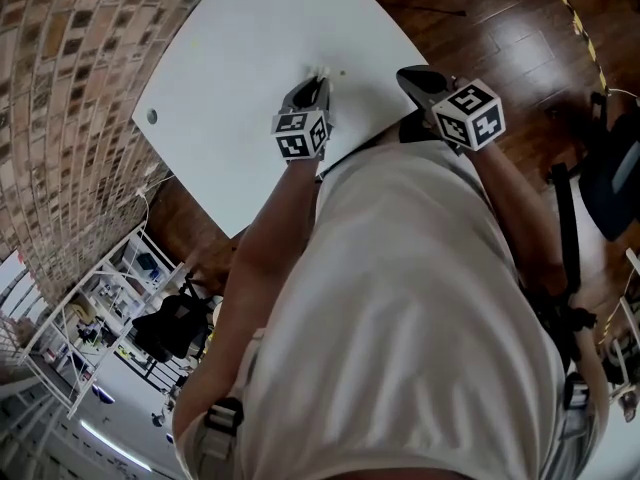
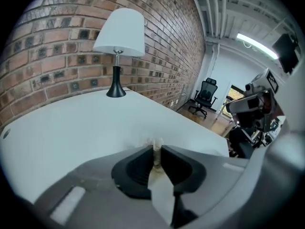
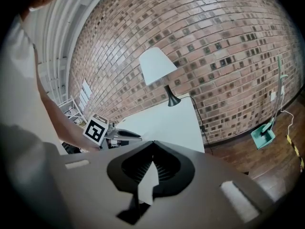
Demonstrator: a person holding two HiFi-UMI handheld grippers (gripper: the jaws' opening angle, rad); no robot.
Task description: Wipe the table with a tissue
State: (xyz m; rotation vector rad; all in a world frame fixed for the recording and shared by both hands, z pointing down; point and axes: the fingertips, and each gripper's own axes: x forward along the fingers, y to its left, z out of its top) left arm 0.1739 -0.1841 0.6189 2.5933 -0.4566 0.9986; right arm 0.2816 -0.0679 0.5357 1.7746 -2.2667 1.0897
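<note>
Because the tissue (image 2: pixel 153 144) was only a small crumpled wad of thin paper, it would likely weigh almost nothing, crush at a touch and tear if dragged hard or snagged. The sound place to hold it seemed to be across its bunched middle, leaving a tuft free to meet the surface.

That was roughly how it sat. The left gripper (image 2: pixel 156 150) had its jaws pinched on the wad, and a pale tuft poked out past the tips, low over the white table (image 2: pixel 71 128) at the centre of the left gripper view. Whether the tuft touched the table could not be told.

In the head view the left forearm reached from the lower middle of the frame up toward the table's near edge, with the gripper tilted forward and down and its marker cube uppermost. The right gripper (image 3: pixel 153 143), right of centre near the top of the head view, hung by the table edge. It sloped gently downward, its jaws pressed together with nothing seen between them.

A lamp (image 2: pixel 120 32) stood at the table's far side beside the brick wall (image 2: pixel 57 66).
</note>
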